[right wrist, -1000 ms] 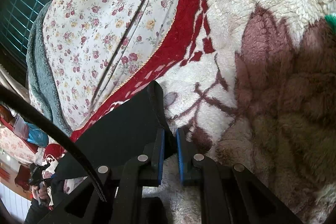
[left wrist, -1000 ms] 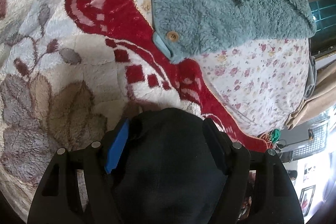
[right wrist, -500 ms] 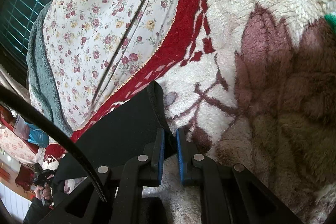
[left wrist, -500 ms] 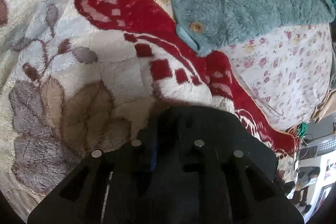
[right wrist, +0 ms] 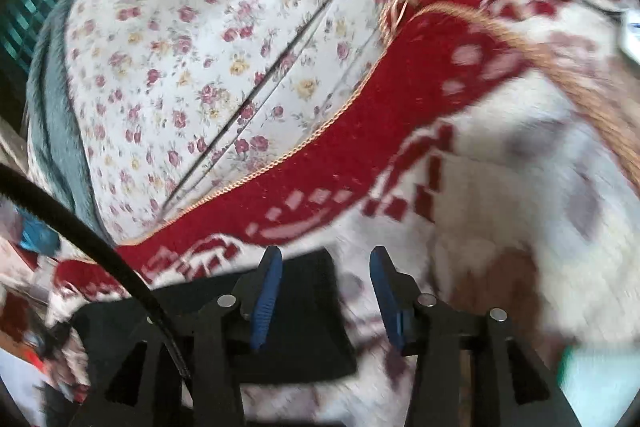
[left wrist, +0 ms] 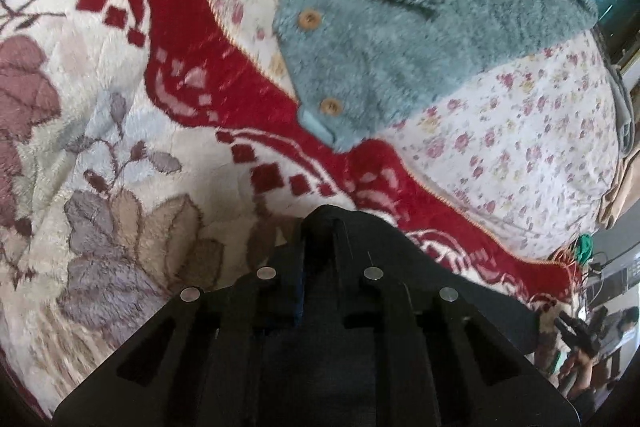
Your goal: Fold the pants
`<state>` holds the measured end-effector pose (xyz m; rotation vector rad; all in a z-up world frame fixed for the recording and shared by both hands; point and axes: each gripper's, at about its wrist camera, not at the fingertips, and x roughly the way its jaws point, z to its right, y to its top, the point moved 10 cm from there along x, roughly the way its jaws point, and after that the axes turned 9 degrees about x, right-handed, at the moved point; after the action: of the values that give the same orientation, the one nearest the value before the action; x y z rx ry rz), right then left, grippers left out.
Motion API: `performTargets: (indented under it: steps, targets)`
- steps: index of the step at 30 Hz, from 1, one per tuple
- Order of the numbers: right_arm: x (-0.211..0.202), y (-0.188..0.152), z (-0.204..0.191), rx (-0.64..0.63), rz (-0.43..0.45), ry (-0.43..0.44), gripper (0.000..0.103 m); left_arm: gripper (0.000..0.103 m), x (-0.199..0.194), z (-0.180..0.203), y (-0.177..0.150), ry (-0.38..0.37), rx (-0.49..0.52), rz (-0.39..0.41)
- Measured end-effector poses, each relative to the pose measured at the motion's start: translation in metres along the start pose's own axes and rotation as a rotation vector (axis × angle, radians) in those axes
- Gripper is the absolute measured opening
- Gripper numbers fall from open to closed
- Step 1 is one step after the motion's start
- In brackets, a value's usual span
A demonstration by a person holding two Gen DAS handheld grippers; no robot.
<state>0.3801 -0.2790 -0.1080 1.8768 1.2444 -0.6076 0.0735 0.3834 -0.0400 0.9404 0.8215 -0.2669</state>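
Two covers filled most of both views: a plush blanket [left wrist: 120,131] with a red border and brown leaf pattern, and beyond it a floral sheet [left wrist: 520,155] in cream with small pink flowers. On the sheet, its lower corner lapping onto the red border, lay a teal fleece jacket [left wrist: 420,27] with wooden buttons. The black pants [right wrist: 296,327] lay on the blanket, at the near edge of each view. The left gripper [left wrist: 318,227] had its jaws drawn nearly together, and a peak of the black cloth was pinched between them, lifted off the blanket. The right gripper [right wrist: 326,291] had just been opening; its blue pads [right wrist: 266,291] stood wide apart above the blanket, with the corner of the pants below and between them but not pressed by either pad. A black cable [right wrist: 80,239] crossed the lower left of the right wrist view.
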Motion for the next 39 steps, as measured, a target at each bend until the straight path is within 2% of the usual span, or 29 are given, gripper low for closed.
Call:
performTargets:
  steps: [2, 3, 4, 9, 11, 18, 23, 25, 32, 39]
  targets:
    - [0.026, 0.002, -0.004, 0.034, -0.134, 0.017, 0.044, 0.010, -0.007, 0.004, 0.002, -0.004, -0.004, 0.019]
    - [0.039, 0.004, -0.001, 0.022, -0.170, -0.029, 0.044, 0.010, -0.012, 0.008, 0.002, -0.010, -0.004, 0.028]
    - [0.046, 0.006, 0.001, 0.008, -0.183, -0.057, 0.044, 0.010, -0.014, 0.010, 0.002, -0.013, -0.004, 0.029]
    - [0.080, 0.002, 0.002, 0.021, -0.289, -0.035, 0.043, 0.010, -0.022, 0.015, 0.003, -0.032, -0.028, 0.029]
    - [0.087, -0.004, -0.001, 0.028, -0.326, -0.008, 0.036, 0.010, -0.023, 0.015, 0.003, -0.027, -0.029, 0.028]
    - [0.083, -0.010, -0.004, -0.008, -0.329, 0.006, 0.016, 0.010, -0.021, 0.018, 0.000, -0.038, -0.056, 0.016]
    - [0.092, -0.012, -0.003, 0.004, -0.326, 0.019, 0.014, 0.010, -0.015, 0.017, -0.003, -0.044, -0.086, -0.009]
    - [0.089, -0.011, -0.003, -0.005, -0.307, 0.032, 0.002, 0.010, -0.013, 0.018, -0.006, -0.038, -0.082, -0.027]
    - [0.030, -0.007, -0.019, -0.013, -0.160, 0.154, 0.002, 0.009, -0.040, 0.015, -0.017, -0.094, -0.169, -0.021]
    - [-0.036, -0.057, -0.025, -0.103, -0.101, 0.227, 0.001, 0.008, -0.099, 0.009, -0.049, -0.147, -0.174, 0.028]
